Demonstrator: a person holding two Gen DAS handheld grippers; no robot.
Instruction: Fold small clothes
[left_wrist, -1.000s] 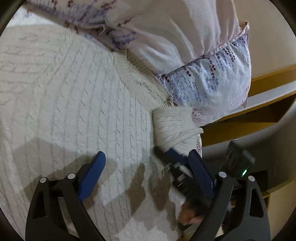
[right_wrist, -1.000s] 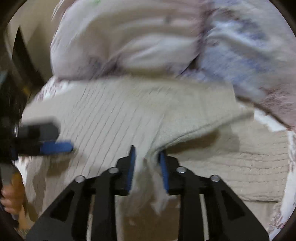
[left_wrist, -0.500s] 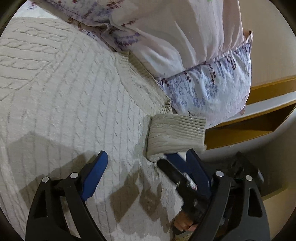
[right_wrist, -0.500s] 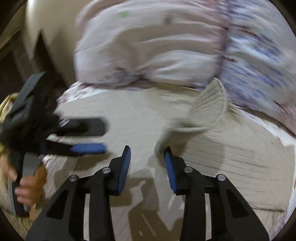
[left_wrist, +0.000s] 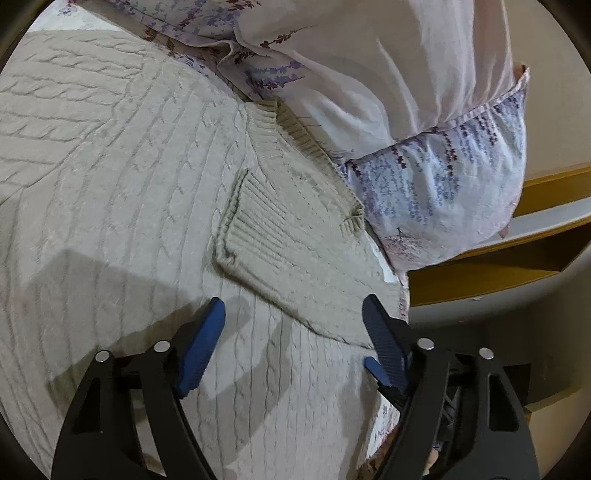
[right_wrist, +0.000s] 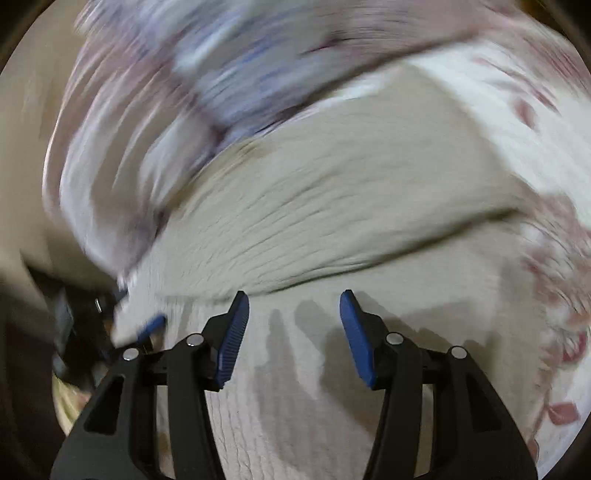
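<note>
Cream cable-knit sweater (left_wrist: 122, 192) lies spread flat on the bed, its ribbed-cuffed sleeve (left_wrist: 280, 251) folded in across the body. The left tongs (left_wrist: 293, 325) hover over it, blue pads apart and closing, nothing pinched between them. Lavender-flowered pillows (left_wrist: 436, 177) press against the sweater's ribbed hem. The right tongs (right_wrist: 293, 317) are opening above the knit, with nothing gripped. That view is badly smeared; the dark shape at its lower left cannot be made out.
</note>
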